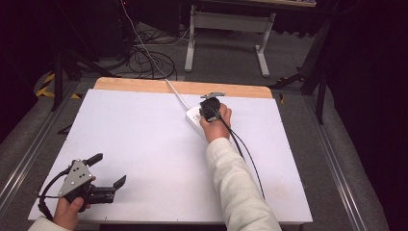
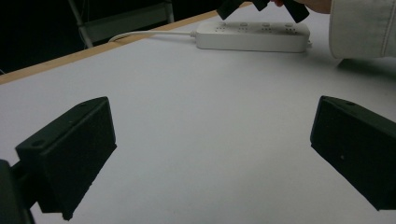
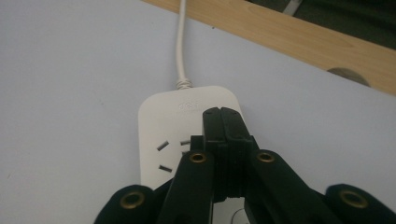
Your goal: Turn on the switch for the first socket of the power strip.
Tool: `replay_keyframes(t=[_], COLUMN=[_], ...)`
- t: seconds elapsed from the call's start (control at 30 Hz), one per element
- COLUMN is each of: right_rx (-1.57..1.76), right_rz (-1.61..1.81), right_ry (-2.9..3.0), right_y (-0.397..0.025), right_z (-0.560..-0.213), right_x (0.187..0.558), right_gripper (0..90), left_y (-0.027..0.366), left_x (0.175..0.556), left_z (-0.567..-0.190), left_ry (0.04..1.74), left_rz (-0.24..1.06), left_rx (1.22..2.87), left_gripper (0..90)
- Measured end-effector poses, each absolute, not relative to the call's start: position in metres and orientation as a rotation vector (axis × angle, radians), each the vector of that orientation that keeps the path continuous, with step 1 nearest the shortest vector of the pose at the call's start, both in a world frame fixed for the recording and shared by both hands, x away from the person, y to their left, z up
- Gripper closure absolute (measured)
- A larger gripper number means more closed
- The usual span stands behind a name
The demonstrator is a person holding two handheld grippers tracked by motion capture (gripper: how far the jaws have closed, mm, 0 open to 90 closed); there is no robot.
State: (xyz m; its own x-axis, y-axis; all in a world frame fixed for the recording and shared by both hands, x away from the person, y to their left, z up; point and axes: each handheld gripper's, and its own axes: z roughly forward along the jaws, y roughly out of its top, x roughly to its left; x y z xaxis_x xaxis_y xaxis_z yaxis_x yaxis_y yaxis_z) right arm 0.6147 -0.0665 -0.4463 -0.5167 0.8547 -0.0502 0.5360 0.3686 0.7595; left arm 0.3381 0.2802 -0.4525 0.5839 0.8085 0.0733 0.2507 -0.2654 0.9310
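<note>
White power strip [image 1: 194, 119], flat — table's far side

The high view looks forward and down from above the person's side, taking in the whole white surface [image 1: 144, 144] from some way off. The left gripper view sits low near the front left corner, facing across the surface toward the power strip [image 2: 252, 36] far off. The right gripper view looks steeply down on that strip [image 3: 187, 126] from very close. All three views share the strip.
</note>
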Motion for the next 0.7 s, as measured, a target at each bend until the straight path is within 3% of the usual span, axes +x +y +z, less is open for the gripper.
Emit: replay_keyframes(t=[0.3,0.7], right_rx=[1.127,1.083], right_rz=[1.103,1.169], right_ry=[2.184,2.169], right_y=[-0.067,-0.086], right_z=[-0.414,-0.385], right_x=[0.597,0.578], right_gripper=[90.0,82.6], left_y=[0.279,0.278], left_x=[0.338,0.34], left_z=[-0.452,-0.453], left_ry=[0.858,0.864], left_rz=[0.693,0.682], left_rx=[1.812,1.808], left_gripper=[0.8,0.8])
